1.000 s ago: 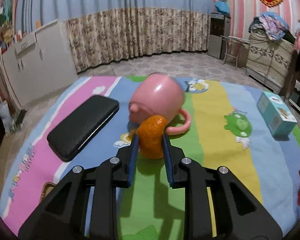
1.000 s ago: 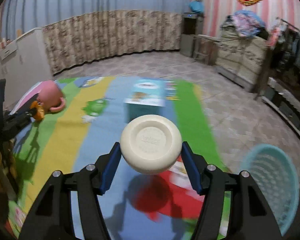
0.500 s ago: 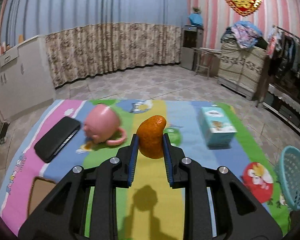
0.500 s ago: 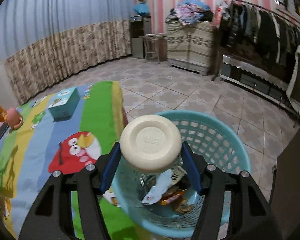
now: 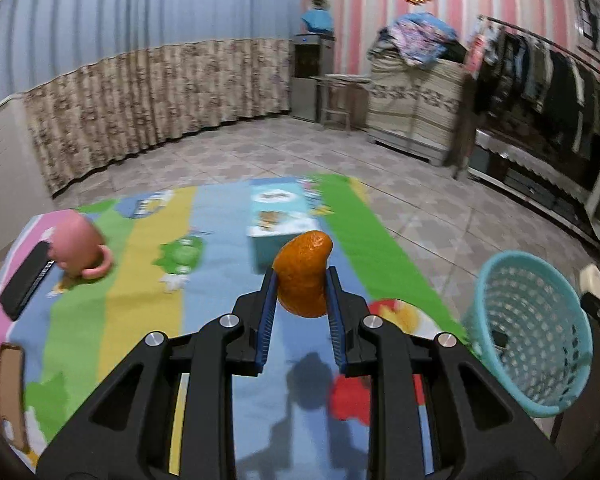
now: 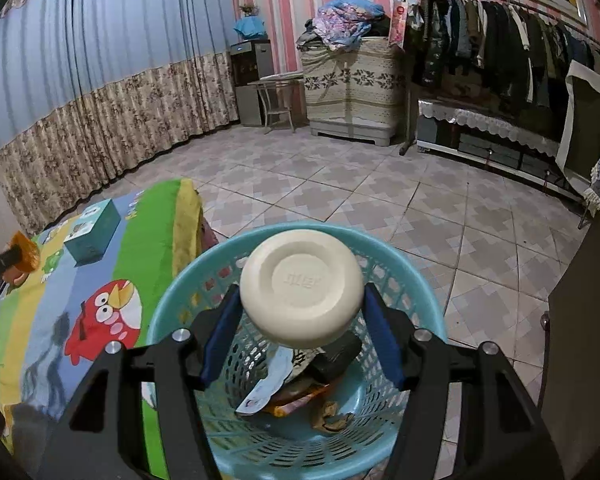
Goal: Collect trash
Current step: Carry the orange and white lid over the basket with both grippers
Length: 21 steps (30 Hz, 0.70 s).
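My left gripper (image 5: 300, 276) is shut on an orange peel (image 5: 304, 278) and holds it above the coloured play mat (image 5: 140, 320). The teal trash basket (image 5: 532, 340) stands on the floor to its right. My right gripper (image 6: 300, 308) is shut on a round cream lid (image 6: 300, 294) and holds it over the same basket (image 6: 188, 280), which has wrappers and scraps (image 6: 300, 388) inside. The orange peel and left gripper also show at the left edge of the right wrist view (image 6: 24, 256).
A pink cup (image 5: 78, 250), a black case (image 5: 26, 280) and a teal tissue box (image 5: 278, 220) lie on the mat. A clothes rack (image 6: 500, 52) and a cabinet (image 6: 352, 88) stand along the far wall. Tiled floor surrounds the mat.
Both grippers swung right with their loads. The left moved from the pink cup toward the mat's right end. The right moved from over the mat to over the basket.
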Available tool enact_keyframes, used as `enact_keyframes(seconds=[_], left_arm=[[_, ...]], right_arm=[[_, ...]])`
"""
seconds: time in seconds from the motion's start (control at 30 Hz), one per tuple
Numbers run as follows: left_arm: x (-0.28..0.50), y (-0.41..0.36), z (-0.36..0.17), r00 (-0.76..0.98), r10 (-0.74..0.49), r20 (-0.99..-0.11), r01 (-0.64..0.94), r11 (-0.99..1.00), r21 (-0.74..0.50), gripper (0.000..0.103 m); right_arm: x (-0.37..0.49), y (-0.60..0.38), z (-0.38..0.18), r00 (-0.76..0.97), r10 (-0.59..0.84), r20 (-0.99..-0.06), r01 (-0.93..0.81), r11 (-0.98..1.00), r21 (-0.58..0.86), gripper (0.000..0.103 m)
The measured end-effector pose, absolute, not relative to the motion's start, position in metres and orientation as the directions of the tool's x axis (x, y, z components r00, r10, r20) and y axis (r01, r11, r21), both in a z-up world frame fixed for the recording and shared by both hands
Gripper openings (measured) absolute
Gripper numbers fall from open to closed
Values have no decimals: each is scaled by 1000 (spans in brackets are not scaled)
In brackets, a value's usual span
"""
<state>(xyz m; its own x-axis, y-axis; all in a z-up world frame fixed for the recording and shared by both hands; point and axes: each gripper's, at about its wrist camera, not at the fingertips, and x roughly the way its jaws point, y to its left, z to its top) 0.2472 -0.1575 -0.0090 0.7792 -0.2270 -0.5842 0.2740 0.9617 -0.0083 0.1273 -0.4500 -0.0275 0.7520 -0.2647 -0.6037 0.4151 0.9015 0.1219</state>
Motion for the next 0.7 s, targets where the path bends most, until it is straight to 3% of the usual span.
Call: enact_keyframes(seconds=[0.7], left_arm=[[214,-286,-27,649,-473,-596,550,833,-62,23]], right_arm=[[114,-495,-37,748,-289,-597,481,856,188,61]])
